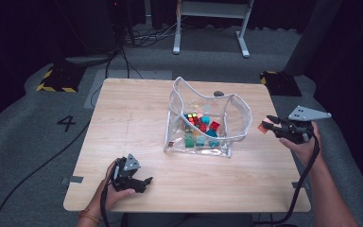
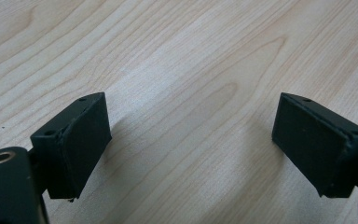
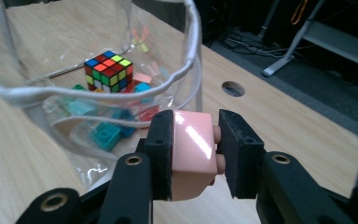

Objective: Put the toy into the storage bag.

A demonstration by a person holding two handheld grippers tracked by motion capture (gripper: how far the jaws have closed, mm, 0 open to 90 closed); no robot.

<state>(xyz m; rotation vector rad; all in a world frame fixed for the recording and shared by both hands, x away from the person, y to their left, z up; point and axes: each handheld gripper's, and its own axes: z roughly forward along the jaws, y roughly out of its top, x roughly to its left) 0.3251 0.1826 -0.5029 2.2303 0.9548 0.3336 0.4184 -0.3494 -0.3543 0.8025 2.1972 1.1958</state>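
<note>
A: Largest first: we see the wooden table (image 1: 137, 118), then the clear pouch (image 1: 238, 111) standing open near its middle, holding loose building bricks (image 1: 199, 137) and a colour cube (image 3: 108, 70).

B: And our grippers?

A: Our right gripper (image 3: 193, 156) hovers just beside the pouch's right rim, its jaws pinching a pink brick (image 3: 192, 149) by its sides, clear of the table. Our left gripper (image 2: 191, 140) rests low over bare wood near the table's front edge, jaws spread wide with nothing between them.

B: Which step is this?

A: We judge it the carry. Next, the brick must cross the rim before the jaws part, without snagging the soft wall.
</note>
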